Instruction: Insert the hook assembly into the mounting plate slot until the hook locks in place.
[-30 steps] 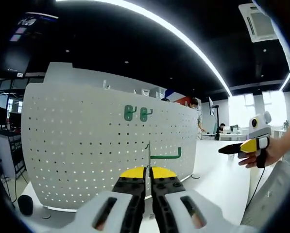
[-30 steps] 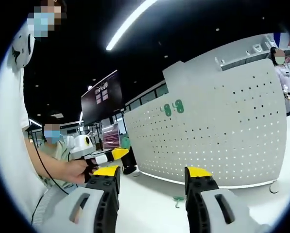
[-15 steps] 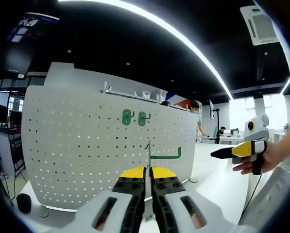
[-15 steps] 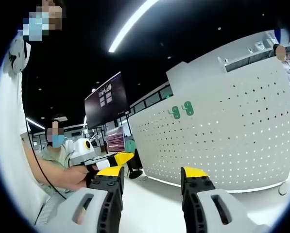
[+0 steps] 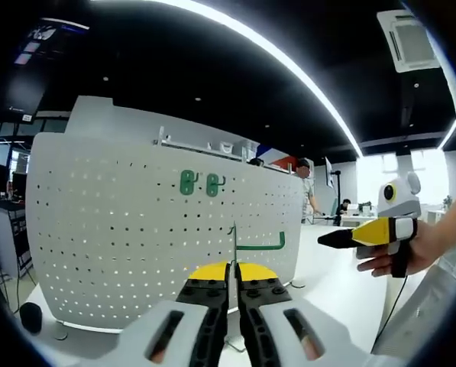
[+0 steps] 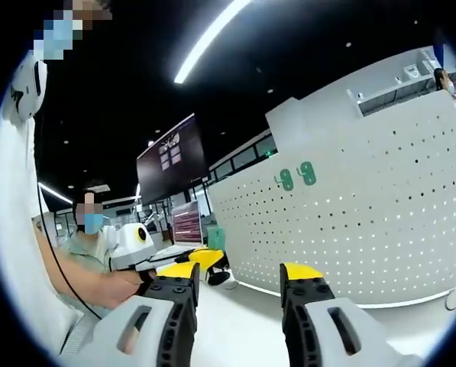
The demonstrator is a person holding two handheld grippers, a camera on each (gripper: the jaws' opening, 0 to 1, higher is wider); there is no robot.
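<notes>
Green L-shaped metal hook (image 5: 252,245), pinched in the closed left tongs (image 5: 234,284) at frame centre, stands stem-up with its long arm running level to the right, across the white perforated mounting plate (image 5: 121,229); over the last second the plate has loomed larger, so insertion looks near. The right tongs (image 6: 239,284) gape empty above the white bench (image 6: 235,336).

wall screen (image 6: 172,155) txt prob. too blurry
</notes>
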